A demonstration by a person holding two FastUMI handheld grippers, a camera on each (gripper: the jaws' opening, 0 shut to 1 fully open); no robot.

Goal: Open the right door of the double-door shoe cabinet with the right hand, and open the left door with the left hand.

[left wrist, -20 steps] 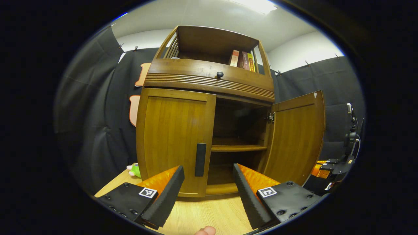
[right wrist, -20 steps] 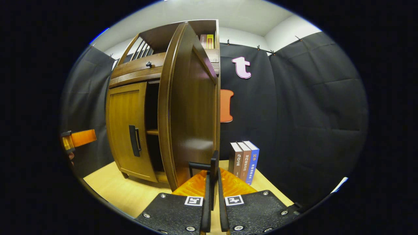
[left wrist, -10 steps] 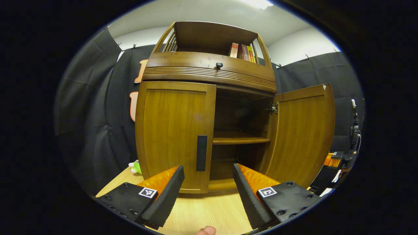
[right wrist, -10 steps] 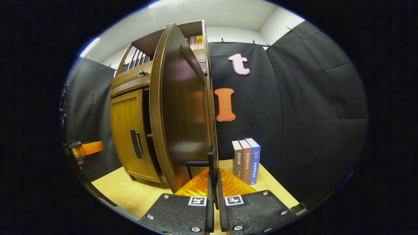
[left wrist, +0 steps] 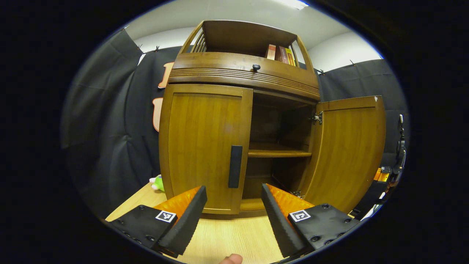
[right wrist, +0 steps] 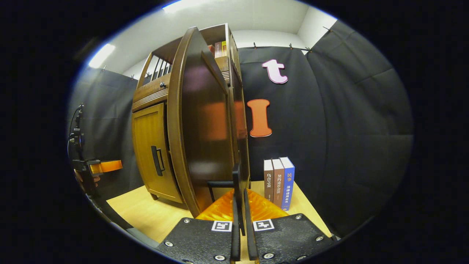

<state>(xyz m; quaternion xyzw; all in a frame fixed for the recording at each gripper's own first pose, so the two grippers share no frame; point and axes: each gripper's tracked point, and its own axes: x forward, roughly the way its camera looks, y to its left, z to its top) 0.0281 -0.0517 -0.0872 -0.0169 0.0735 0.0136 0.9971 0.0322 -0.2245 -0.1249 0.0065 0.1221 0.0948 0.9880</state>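
The brown wooden shoe cabinet (left wrist: 238, 77) stands on a light wood table. Its left door (left wrist: 205, 146) is closed, with a dark vertical handle (left wrist: 235, 166) near its inner edge. My left gripper (left wrist: 233, 211) hangs open a short way in front of that handle, touching nothing. The right door (left wrist: 348, 150) is swung wide, baring the inner shelf (left wrist: 278, 153). In the right gripper view that door (right wrist: 205, 124) stands edge-on, and my right gripper (right wrist: 240, 216) is shut on its dark handle (right wrist: 236, 183). The left gripper (right wrist: 97, 167) shows far off at the left.
Three upright books (right wrist: 279, 181) stand on the table (right wrist: 146, 212) right of the open door. More books (left wrist: 280, 53) sit on the cabinet's top shelf above a drawer knob (left wrist: 256, 67). A green plush toy (left wrist: 157, 182) lies left of the cabinet. A fingertip (left wrist: 231, 259) shows at the bottom.
The right door has swung further open with my right gripper on its handle. My left gripper has drifted left and slightly closer to the cabinet, still open.
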